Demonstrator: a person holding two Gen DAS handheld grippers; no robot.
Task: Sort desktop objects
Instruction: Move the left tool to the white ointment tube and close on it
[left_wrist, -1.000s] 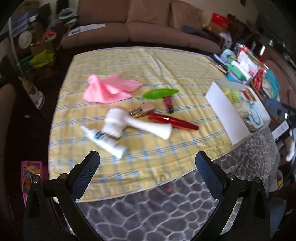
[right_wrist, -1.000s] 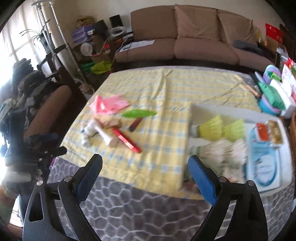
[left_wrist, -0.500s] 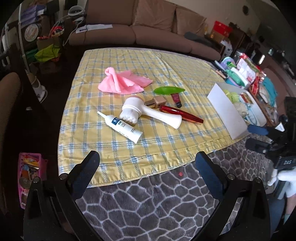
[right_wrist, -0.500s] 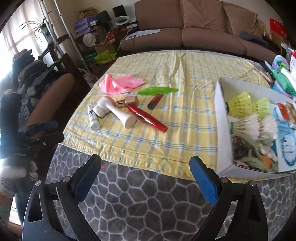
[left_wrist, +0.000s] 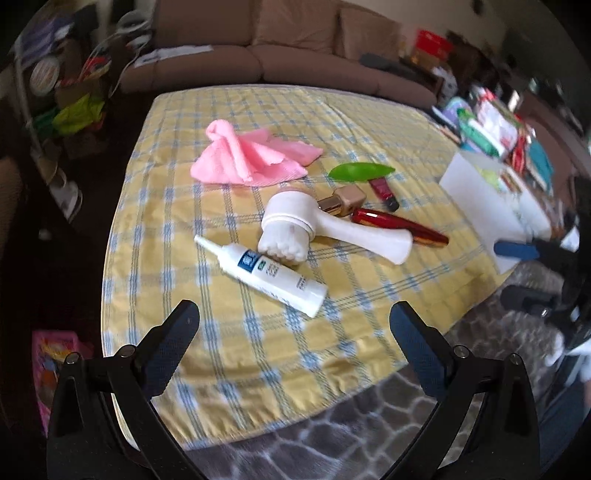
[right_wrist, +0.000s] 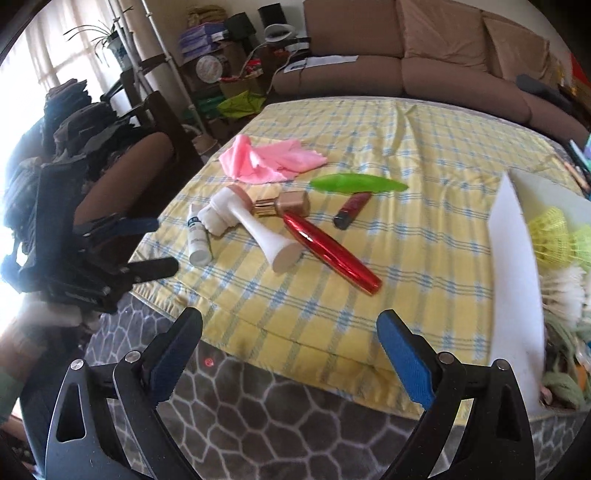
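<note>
On the yellow checked cloth (left_wrist: 258, 350) lie a white tube (left_wrist: 266, 271), a white facial brush (left_wrist: 325, 229), a red pen-shaped case (left_wrist: 399, 225), a gold-capped bottle (left_wrist: 343, 199), a small dark red tube (left_wrist: 384, 190), a green leaf-shaped item (left_wrist: 362, 171) and a pink cloth (left_wrist: 251, 158). My left gripper (left_wrist: 291, 328) is open and empty, just before the white tube. My right gripper (right_wrist: 288, 332) is open and empty near the cloth's front edge, before the red case (right_wrist: 328, 247). The brush (right_wrist: 251, 229) and tube (right_wrist: 197, 240) also show in the right wrist view.
A white box (right_wrist: 513, 266) with yellow and white shuttlecocks (right_wrist: 550, 240) stands at the right. A brown sofa (right_wrist: 406, 70) runs behind the table. A chair with dark clothes (right_wrist: 74, 122) is at the left. Grey patterned cover (right_wrist: 277, 424) shows under the cloth.
Both grippers have moved closer to the objects on the cloth. The left one now sits near the white tube. Both stay open.
</note>
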